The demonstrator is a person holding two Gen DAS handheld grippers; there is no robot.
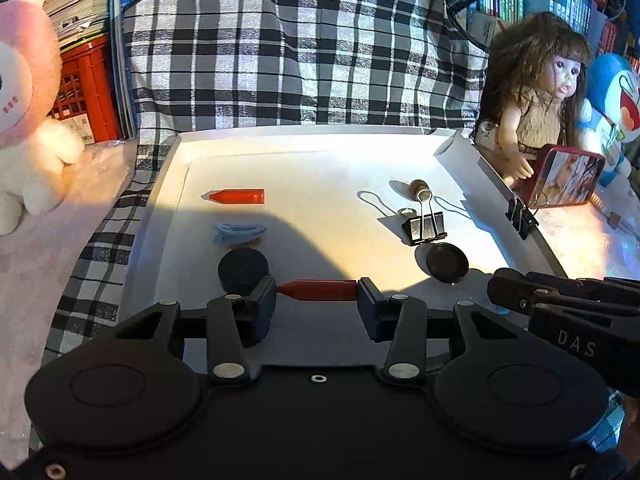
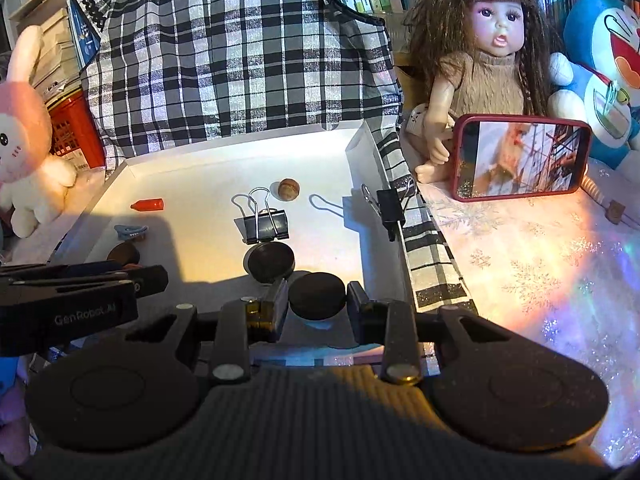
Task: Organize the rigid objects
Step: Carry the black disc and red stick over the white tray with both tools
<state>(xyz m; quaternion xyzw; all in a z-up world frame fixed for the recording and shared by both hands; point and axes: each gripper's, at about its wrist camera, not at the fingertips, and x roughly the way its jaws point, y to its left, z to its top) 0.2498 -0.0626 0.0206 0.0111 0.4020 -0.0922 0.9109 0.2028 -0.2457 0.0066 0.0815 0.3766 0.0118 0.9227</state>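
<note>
Inside the white tray point(image 1: 304, 148), near its front edge, both grippers work side by side. Left gripper point(image 1: 317, 296): partly open, jaws closed end-on against a red crayon-like stick point(image 1: 320, 290), whose long axis runs straight across from pad to pad, pointed tip toward the left pad. Right gripper point(image 2: 318, 300): narrower opening, pads pinching a black disc point(image 2: 317, 295) by its rim, disc just ahead of the fingertips. Loose in the tray: second black disc point(image 2: 271, 261), binder clip point(image 2: 266, 224), another red stick point(image 1: 238, 197) far left, blue band point(image 1: 239, 231), small nut point(image 2: 289, 189). Judgement: each hand already holds its piece; placement comes next.
</note>
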